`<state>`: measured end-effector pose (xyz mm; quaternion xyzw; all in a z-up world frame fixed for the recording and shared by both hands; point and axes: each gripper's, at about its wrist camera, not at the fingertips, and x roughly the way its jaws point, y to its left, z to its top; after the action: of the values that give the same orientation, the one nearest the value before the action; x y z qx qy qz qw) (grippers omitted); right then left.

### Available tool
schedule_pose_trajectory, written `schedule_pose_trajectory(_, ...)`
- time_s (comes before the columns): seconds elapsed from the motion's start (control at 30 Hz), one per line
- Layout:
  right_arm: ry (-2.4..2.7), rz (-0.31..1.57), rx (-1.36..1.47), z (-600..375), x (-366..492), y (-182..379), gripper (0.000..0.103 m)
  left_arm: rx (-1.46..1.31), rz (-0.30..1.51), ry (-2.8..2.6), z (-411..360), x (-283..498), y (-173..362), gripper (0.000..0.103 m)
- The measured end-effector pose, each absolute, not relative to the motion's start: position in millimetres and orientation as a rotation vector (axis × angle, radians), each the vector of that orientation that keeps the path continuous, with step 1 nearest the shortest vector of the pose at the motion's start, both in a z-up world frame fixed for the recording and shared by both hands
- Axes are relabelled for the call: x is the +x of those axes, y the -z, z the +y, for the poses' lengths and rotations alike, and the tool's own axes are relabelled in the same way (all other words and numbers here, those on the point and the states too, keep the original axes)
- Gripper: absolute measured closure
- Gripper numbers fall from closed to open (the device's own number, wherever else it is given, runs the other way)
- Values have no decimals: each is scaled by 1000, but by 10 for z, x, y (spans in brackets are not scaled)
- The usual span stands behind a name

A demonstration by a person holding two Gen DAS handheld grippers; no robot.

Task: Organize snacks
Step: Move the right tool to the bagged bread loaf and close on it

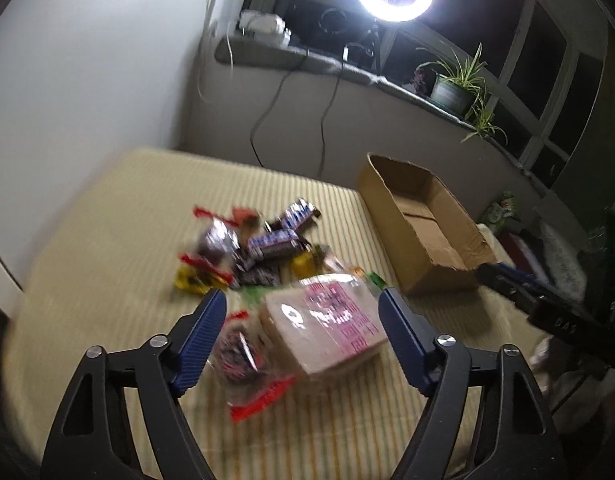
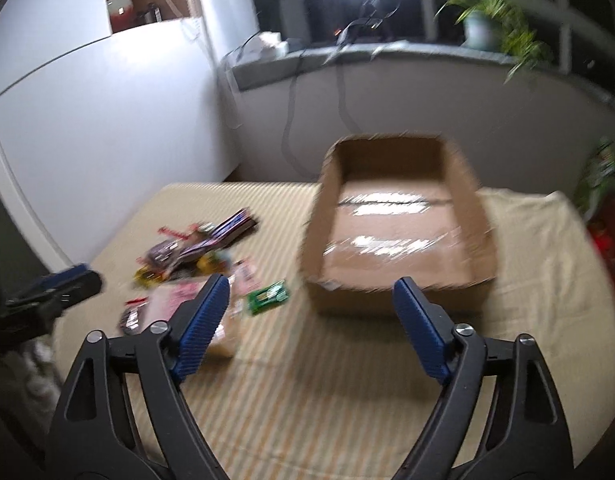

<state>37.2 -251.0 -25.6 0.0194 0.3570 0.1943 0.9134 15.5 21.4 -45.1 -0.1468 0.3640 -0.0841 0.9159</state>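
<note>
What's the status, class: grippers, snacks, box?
Left gripper open over the pink-printed packet. Right gripper open, holding nothing. Snack pile on the striped cloth; cardboard box empty. Nothing in the way.

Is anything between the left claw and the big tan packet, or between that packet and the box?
Nothing visible. The left claw stands open right over the tan packet. Only bare cloth and a small green packet beside the route lie before the empty box.
</note>
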Motion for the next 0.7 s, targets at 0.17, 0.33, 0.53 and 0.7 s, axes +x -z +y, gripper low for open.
schedule_pose_trajectory(0.17,-517,836,120,-2394,437,492,27,-372,807,224,220,160,622,35)
schedule_pose_trajectory(0.33,-605,905,166,-2247,468,675,30,-391,842,264,165,156,726,46)
schedule_pose_trajectory(0.53,-671,978,201,-2088,563,853,38,-384,876,278,92,174,812,47)
schedule_pose_trajectory(0.7,-711,1026,239,-2007,660,955,41,-375,900,258,110,203,879,47)
